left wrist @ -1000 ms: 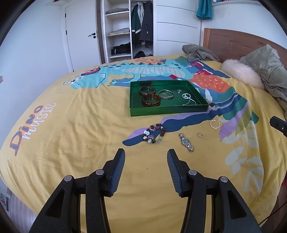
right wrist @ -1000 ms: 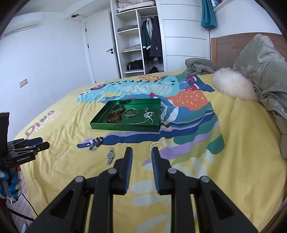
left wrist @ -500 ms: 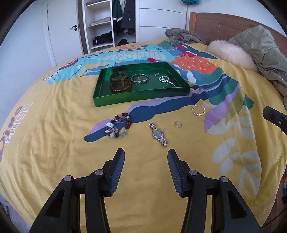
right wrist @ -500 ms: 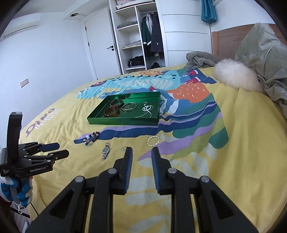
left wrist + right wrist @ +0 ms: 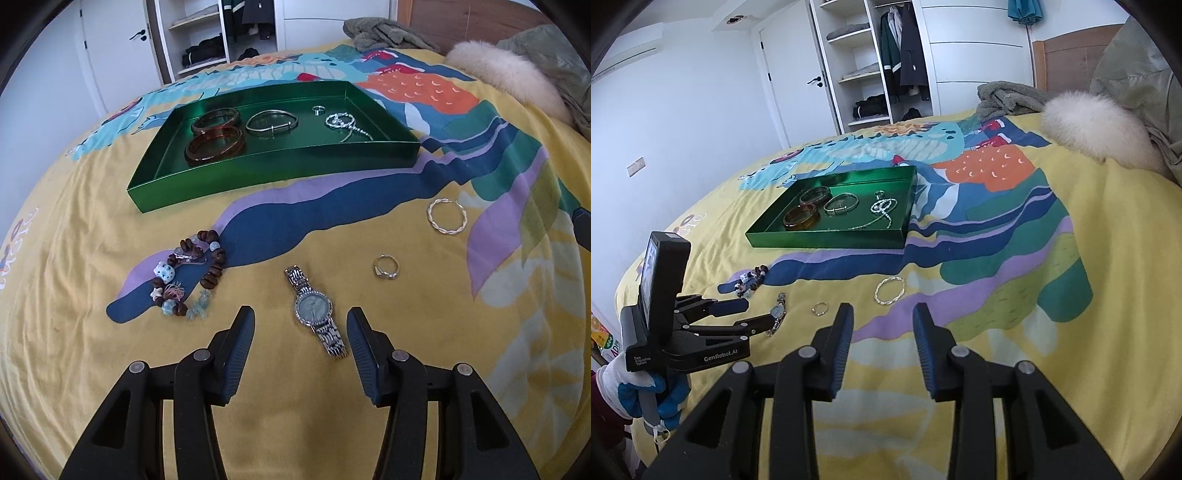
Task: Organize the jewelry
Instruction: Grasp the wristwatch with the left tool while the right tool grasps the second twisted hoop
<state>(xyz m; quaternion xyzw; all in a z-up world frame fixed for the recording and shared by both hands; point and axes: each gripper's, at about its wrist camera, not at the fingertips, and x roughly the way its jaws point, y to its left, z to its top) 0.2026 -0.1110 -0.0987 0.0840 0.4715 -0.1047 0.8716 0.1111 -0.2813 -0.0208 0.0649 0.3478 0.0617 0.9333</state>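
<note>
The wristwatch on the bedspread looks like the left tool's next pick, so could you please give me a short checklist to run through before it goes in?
1. Wristwatch lies flat and free of other pieces: ok.
2. Left tool open, nothing held, fingers either side of the watch: ok.
3. Fingers low enough to grip: cannot tell.
4. Beaded bracelet clear of the left finger's path: ok.
5. Green tray has bare floor near its front wall for the watch: ok.
6. Right tool is opening with nothing between its fingers, near the twisted hoop, apart from the left tool: ok.
</note>
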